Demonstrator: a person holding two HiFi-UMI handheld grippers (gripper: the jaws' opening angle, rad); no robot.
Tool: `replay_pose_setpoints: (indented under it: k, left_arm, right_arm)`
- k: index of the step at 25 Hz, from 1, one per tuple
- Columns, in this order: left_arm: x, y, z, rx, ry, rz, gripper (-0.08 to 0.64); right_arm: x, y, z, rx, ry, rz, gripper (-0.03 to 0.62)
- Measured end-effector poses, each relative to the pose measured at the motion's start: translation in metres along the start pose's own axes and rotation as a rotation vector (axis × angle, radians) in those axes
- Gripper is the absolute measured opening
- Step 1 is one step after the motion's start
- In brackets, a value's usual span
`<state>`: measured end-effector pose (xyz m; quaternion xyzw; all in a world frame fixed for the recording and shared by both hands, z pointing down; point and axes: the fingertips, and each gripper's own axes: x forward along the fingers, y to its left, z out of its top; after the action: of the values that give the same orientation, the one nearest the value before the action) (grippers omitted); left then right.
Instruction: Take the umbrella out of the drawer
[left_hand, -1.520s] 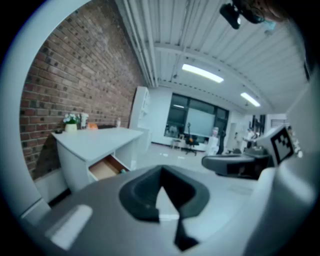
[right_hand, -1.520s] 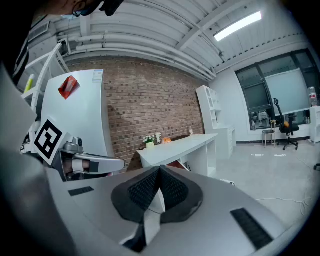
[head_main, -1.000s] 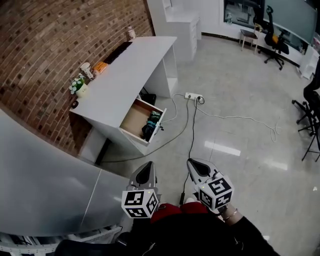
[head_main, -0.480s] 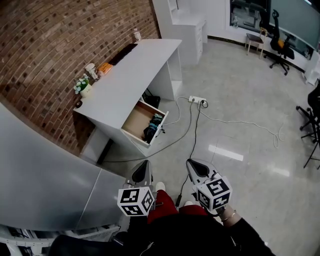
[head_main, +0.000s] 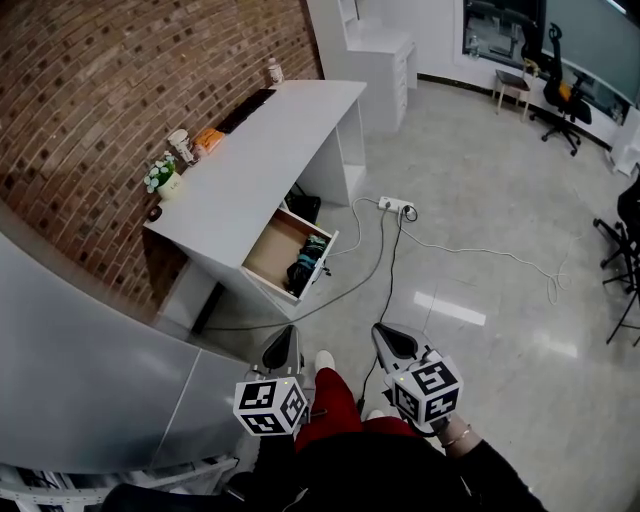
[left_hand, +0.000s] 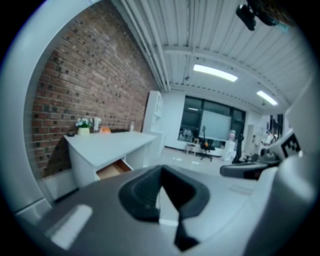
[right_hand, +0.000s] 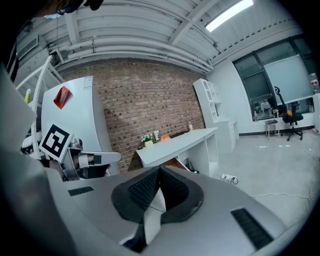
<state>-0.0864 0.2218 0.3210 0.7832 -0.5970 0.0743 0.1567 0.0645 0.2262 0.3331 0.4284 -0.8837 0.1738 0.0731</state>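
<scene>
Both units are carried low in front of the person, side by side and apart, marker cubes nearest the body, tips pointing ahead and slightly down over the grey tiled floor (head_main: 480, 250). The left hand-held gripper (head_main: 284, 348) has its jaws pressed together with nothing between them. The right hand-held gripper (head_main: 392, 338) reads the same in its own view: jaws closed, empty. The right wrist (head_main: 462, 434), in a dark sleeve, shows just behind its cube. The dark folded umbrella with teal patches (head_main: 305, 262) lies in the open wooden-lined drawer (head_main: 268, 250) of the white counter (head_main: 270, 140), ahead of the left unit's tips and well apart from both. A white power strip (head_main: 394, 206) lies on the floor well ahead of the right unit.
</scene>
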Motion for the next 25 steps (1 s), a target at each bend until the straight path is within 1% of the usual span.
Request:
replay_pose_setpoints:
  k: [7,12,17,20,25]
  left_arm:
    - [0.031,0.025,-0.002,-0.046,0.03,-0.007,0.005]
    - [0.059,0.055,-0.008,-0.067,0.056,-0.008,0.005]
    - [0.095,0.086,-0.014,-0.098,0.094,-0.016,0.005]
    - [0.116,0.104,-0.015,-0.101,0.117,-0.018,0.005]
    - [0.15,0.131,-0.016,-0.083,0.165,-0.022,0.005]
  right_arm:
    - [0.037,-0.011,0.003,0.0,0.047,-0.006,-0.002]
    - [0.073,-0.017,-0.008,0.018,0.111,0.0,-0.002]
    - [0.116,-0.025,-0.008,0.025,0.159,-0.004,-0.002]
    - [0.142,-0.03,-0.007,0.038,0.181,-0.007,-0.002]
    - [0.186,-0.038,-0.002,0.052,0.211,-0.016,-0.002]
